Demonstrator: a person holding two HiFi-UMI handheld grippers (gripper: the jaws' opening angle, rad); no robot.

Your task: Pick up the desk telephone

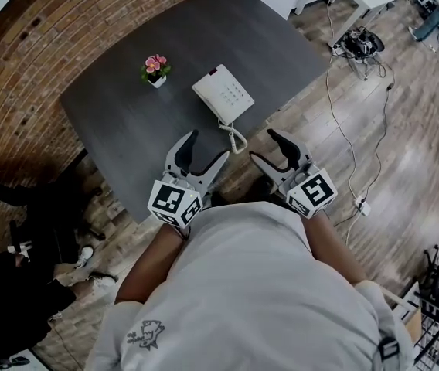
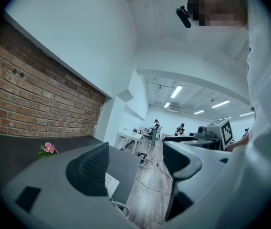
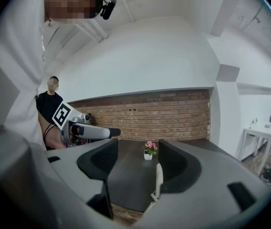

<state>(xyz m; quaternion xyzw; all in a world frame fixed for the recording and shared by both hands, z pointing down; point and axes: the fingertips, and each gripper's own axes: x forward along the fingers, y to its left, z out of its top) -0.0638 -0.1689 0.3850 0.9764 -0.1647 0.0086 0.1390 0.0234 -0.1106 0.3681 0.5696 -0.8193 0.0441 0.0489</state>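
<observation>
A white desk telephone (image 1: 222, 94) lies on the dark grey table (image 1: 127, 122), its coiled cord (image 1: 236, 139) trailing toward the table's near edge. My left gripper (image 1: 202, 154) hovers open over the near edge, just short of the phone. My right gripper (image 1: 267, 150) is open too, held beyond the table's right corner over the floor. In the left gripper view a sliver of the phone (image 2: 111, 184) and cord shows between the jaws. The right gripper view shows the phone (image 3: 158, 179) edge-on beside the right jaw.
A small pot of pink flowers (image 1: 156, 69) stands left of the phone. A brick wall (image 1: 18, 83) borders the table's left side. Cables (image 1: 343, 122) run over the wooden floor to the right. Someone in black crouches at lower left (image 1: 18, 277).
</observation>
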